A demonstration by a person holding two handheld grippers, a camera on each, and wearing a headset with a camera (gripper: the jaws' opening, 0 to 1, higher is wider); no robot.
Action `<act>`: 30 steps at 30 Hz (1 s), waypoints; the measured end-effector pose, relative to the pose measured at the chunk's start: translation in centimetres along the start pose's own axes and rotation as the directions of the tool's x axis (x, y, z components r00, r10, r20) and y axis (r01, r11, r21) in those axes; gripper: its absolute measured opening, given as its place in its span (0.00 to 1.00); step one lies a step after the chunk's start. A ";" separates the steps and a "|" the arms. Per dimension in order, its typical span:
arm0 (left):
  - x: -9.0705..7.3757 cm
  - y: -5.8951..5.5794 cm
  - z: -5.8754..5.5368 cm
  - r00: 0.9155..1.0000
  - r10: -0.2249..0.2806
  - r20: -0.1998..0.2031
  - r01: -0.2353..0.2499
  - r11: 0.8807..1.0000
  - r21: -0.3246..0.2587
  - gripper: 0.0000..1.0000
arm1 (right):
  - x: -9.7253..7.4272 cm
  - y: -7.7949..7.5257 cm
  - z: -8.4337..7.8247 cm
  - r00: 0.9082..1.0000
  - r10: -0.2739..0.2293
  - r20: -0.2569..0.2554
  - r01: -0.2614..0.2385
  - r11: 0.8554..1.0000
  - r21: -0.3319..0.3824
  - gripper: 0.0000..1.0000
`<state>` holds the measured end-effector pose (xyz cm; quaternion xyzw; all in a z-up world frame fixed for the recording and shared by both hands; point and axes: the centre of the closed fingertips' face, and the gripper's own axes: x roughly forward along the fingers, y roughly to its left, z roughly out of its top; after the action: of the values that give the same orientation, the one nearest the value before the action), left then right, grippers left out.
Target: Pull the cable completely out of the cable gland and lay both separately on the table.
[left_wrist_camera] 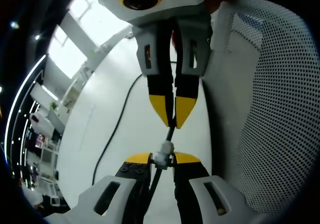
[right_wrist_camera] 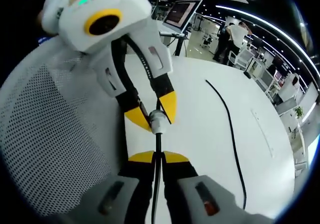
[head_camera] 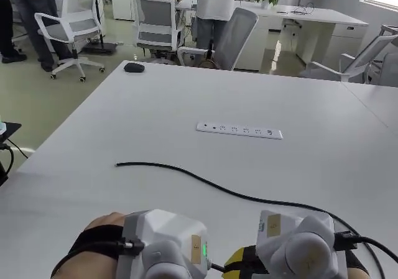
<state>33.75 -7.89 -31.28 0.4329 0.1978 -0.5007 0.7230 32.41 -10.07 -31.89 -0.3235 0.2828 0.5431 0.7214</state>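
A small white cable gland (left_wrist_camera: 163, 151) sits on a black cable (head_camera: 205, 182) just off the near table edge. My left gripper (left_wrist_camera: 162, 158) is shut on the gland. My right gripper (right_wrist_camera: 156, 157) faces it tip to tip and is shut on the cable (right_wrist_camera: 158, 139) right behind the gland (right_wrist_camera: 156, 119). The cable still passes through the gland. From there it runs out over the white table (head_camera: 186, 105) in a long curve, and its free end lies at the left. In the head view both gripper bodies are side by side at the bottom edge.
A white power strip (head_camera: 239, 130) lies mid-table and a dark mouse (head_camera: 134, 67) sits at the far edge. Office chairs (head_camera: 217, 40) and standing people are beyond the table. A white mesh chair back (left_wrist_camera: 260, 109) is close beside the grippers.
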 end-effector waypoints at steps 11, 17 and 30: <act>-0.1 0.4 -0.7 1.000 0.015 -0.022 -0.016 1.000 -0.009 0.18 | 0.0 -1.2 -4.0 0.981 -0.046 -0.186 0.052 0.998 0.026 0.03; -0.1 0.4 -0.7 1.000 0.017 -0.024 -0.017 1.000 -0.009 0.18 | -0.3 -1.4 -6.8 0.951 -0.047 -0.307 0.071 0.995 0.066 0.03; -0.2 0.5 -0.6 1.000 0.015 -0.026 -0.016 1.000 -0.016 0.18 | -0.3 -0.9 -8.4 0.926 -0.019 -0.377 0.042 0.998 0.050 0.13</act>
<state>34.22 -7.22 -31.26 0.4352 0.2079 -0.4877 0.7277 32.68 -16.97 -36.80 -0.4053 0.4264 0.4513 0.6710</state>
